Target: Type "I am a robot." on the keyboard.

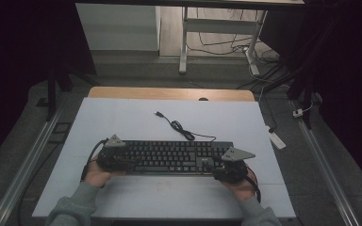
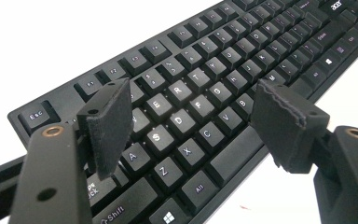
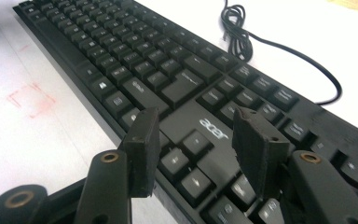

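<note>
A black keyboard (image 1: 169,157) lies across the near half of the white table sheet (image 1: 122,122). Its cable (image 1: 179,127) runs in a bundle toward the far side and ends in a loose plug (image 1: 158,114). My left gripper (image 1: 125,162) sits at the keyboard's left end. In the left gripper view it (image 2: 191,107) is open, its pads spread wide above the letter keys (image 2: 182,121). My right gripper (image 1: 212,165) is at the right end. There it (image 3: 196,126) stands open above the arrow keys and the logo (image 3: 213,129), with nothing between its pads.
Faint red marks (image 3: 30,99) are drawn on the sheet in front of the keyboard. A wooden table edge (image 1: 169,92) shows behind the sheet. A white power strip (image 1: 275,139) and cables lie on the floor at the right. Another desk's legs (image 1: 184,42) stand beyond.
</note>
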Demonstrator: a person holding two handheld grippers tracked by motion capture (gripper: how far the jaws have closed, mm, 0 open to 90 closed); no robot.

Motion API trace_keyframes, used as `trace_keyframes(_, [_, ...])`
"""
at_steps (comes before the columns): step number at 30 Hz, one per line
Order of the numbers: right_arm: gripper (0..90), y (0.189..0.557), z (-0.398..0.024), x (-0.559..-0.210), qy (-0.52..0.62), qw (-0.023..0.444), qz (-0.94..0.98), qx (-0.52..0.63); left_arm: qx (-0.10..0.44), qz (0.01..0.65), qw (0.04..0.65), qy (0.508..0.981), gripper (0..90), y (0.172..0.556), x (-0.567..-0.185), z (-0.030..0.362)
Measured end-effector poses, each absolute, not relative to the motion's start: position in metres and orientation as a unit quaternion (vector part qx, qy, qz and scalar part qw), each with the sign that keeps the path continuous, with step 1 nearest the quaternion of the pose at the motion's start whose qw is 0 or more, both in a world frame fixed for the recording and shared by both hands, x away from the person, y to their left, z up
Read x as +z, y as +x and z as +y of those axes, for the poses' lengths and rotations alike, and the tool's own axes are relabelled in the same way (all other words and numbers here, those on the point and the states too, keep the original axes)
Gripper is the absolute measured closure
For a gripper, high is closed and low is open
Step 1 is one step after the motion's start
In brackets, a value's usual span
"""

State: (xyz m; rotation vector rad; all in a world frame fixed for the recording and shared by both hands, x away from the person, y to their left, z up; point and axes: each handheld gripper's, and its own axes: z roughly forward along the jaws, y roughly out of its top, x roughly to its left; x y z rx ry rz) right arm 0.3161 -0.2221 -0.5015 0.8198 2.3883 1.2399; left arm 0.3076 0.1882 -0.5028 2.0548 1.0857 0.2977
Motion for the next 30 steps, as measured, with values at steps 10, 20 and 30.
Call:
trace_keyframes(10, [51.4,0.318,-0.221,-0.502,0.287,0.166,0.838,0.434,0.118,0.426,0.397,0.804,32.8,0.307,-0.502,0.19])
trace_keyframes(20, [51.3,0.319,-0.219,-0.503,0.285,0.166,0.842,0.428,0.126,0.42,0.401,0.804,45.7,0.31,-0.503,0.19])
trace_keyframes(30, [51.3,0.32,-0.218,-0.505,0.285,0.164,0.846,0.42,0.135,0.395,0.398,0.817,83.5,0.32,-0.504,0.173])
